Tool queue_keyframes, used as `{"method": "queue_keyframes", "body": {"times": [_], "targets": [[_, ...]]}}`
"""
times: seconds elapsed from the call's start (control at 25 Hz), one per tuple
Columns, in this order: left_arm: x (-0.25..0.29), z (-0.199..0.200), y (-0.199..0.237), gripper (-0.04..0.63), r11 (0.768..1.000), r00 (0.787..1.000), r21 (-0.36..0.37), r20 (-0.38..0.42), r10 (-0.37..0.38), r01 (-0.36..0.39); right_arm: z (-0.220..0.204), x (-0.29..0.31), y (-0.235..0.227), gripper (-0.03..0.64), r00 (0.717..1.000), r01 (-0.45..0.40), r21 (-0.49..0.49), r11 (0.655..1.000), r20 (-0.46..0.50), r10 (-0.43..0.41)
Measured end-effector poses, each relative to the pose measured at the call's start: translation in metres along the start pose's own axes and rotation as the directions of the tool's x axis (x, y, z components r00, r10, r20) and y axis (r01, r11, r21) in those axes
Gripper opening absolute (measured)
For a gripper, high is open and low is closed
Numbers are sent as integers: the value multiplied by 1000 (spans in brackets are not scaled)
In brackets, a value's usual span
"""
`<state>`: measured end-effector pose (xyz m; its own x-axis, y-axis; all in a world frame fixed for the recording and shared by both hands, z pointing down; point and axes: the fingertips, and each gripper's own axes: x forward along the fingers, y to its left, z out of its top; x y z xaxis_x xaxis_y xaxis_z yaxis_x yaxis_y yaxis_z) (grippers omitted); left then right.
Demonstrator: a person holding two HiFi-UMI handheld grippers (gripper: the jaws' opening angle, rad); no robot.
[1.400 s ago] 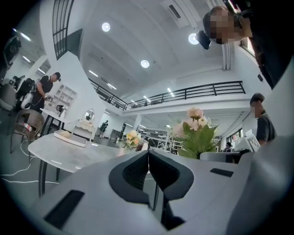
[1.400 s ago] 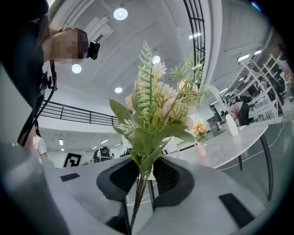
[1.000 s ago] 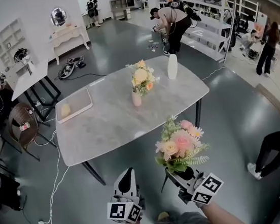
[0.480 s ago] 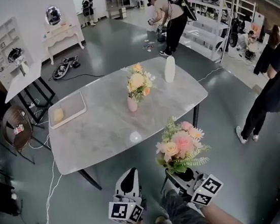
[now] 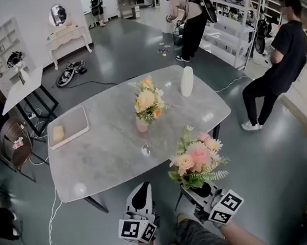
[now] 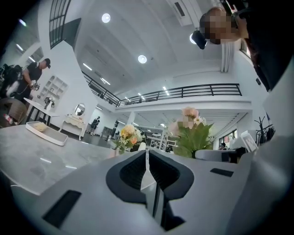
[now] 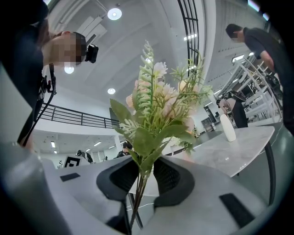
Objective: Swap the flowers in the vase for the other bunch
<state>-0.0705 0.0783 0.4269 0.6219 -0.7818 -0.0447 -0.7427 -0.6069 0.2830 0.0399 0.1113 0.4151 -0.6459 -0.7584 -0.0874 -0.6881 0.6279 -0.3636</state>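
A small pink vase (image 5: 141, 124) with a yellow-and-orange bunch (image 5: 147, 100) stands mid-table on the grey marble table (image 5: 107, 153). My right gripper (image 5: 200, 190) is shut on the stems of a pink-and-cream bunch (image 5: 197, 157), held upright off the table's near right edge; the stems (image 7: 137, 197) run between its jaws. My left gripper (image 5: 141, 193) is shut with nothing in it, just short of the near edge. The left gripper view shows the vase bunch (image 6: 128, 137) ahead and the held bunch (image 6: 190, 133) to its right.
A white tray (image 5: 67, 126) with a yellow thing lies at the table's left end, and a tall white bottle (image 5: 187, 81) stands at the far right. Several people stand or sit around the room. A side table (image 5: 24, 88) and chair (image 5: 16, 145) are at the left.
Both grippers and the held bunch have come nearer to the table, which now sits lower and closer in the head view. A person in black has walked in at the right.
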Motion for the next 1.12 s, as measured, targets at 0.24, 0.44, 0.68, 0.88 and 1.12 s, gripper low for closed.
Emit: {"method": "queue_keyframes", "body": {"times": [0.24, 0.44, 0.68, 0.88, 1.12], "targets": [[30, -5, 14, 15, 1000, 1000, 14, -6, 15, -15, 0, 17, -31, 98, 1000, -7, 16, 1000, -13, 7], [53, -8, 23, 17, 999, 999, 5, -10, 34, -34, 3, 27, -55, 98, 1000, -16, 29, 999, -14, 17], [75, -15, 33, 17, 998, 998, 10, -20, 60, -59, 8, 35, -81, 98, 1000, -19, 44, 999, -12, 19], [92, -22, 41, 17, 997, 996, 7, -15, 83, -83, 10, 44, -101, 98, 1000, -23, 46, 999, -9, 23], [113, -28, 48, 17, 997, 997, 23, -10, 80, -79, 13, 56, -115, 98, 1000, 1, 17, 1000, 9, -1]]}}
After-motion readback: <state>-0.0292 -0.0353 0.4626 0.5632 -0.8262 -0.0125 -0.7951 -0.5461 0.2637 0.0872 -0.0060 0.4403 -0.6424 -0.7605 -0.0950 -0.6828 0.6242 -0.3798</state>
